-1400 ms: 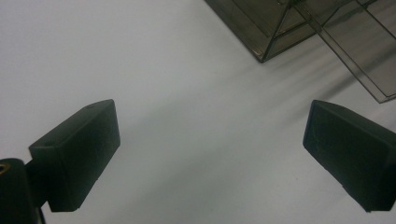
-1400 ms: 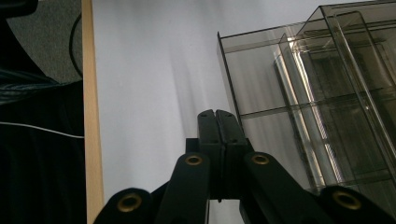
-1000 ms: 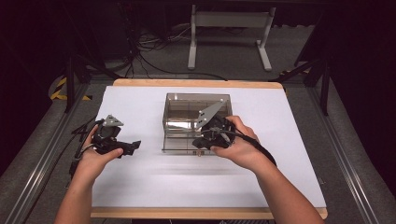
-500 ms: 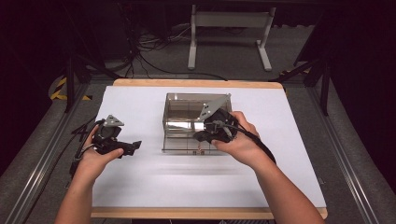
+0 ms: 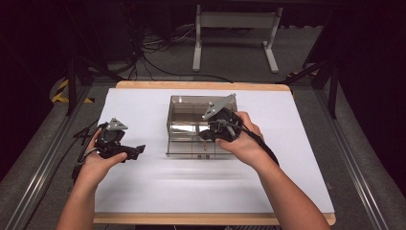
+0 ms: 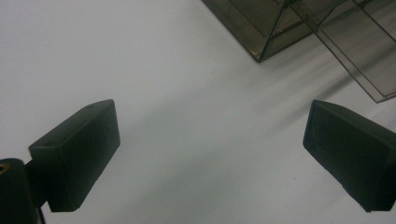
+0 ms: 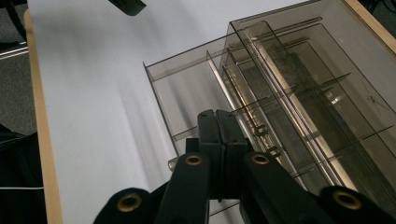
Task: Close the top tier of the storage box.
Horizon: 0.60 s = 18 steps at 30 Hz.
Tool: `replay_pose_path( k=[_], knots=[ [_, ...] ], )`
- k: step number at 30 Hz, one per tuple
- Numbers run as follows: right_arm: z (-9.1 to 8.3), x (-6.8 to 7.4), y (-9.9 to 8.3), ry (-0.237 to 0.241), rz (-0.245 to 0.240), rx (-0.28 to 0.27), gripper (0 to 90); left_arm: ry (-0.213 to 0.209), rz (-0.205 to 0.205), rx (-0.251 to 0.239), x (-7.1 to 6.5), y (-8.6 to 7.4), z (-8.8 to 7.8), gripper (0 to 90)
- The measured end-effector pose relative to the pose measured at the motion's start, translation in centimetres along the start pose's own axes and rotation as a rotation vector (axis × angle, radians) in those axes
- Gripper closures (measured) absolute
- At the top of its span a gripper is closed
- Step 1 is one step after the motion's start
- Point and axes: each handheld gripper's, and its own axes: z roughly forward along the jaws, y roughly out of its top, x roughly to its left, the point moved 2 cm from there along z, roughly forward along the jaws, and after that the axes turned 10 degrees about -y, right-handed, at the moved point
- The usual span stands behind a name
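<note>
Left tool (image 6: 210, 158) gapes over white tabletop (image 6: 163, 84) near clear box (image 6: 289, 28).

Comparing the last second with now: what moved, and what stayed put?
The right gripper, jaws shut with nothing between them, tilted at the front of the clear drawer box; its grey plate dipped toward the box half a second ago and is back up now. The box's drawer stands partly pulled out. The left gripper, jaws open, stayed on the white tabletop.
</note>
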Motion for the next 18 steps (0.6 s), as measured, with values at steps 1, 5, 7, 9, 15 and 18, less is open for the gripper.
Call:
replay_pose_path(
  k=[1,5,7,9,15,18],
  knots=[
    [0.2,-0.1,-0.1,-0.006,0.003,0.001,90.0,0.001,-0.001,-0.001,0.0,0.0,0.0,4.6],
    [0.9,-0.5,-0.3,-0.018,0.022,0.002,90.0,0.001,-0.004,-0.006,0.1,0.0,0.0,4.6],
    [1.1,-0.6,-0.3,-0.019,0.02,0.0,90.0,0.001,-0.004,-0.006,0.1,0.0,0.0,4.6],
    [1.5,-0.6,-0.4,-0.022,0.026,0.005,90.0,-0.001,-0.001,-0.005,0.0,0.0,0.0,4.6],
    [2.3,-0.8,-0.7,-0.026,0.035,0.016,90.0,-0.004,-0.006,-0.002,0.1,0.0,-0.1,4.6],
    [2.6,-0.9,-0.9,-0.025,0.036,0.024,90.0,-0.002,-0.006,-0.001,0.1,0.0,-0.1,4.6]
  ],
)
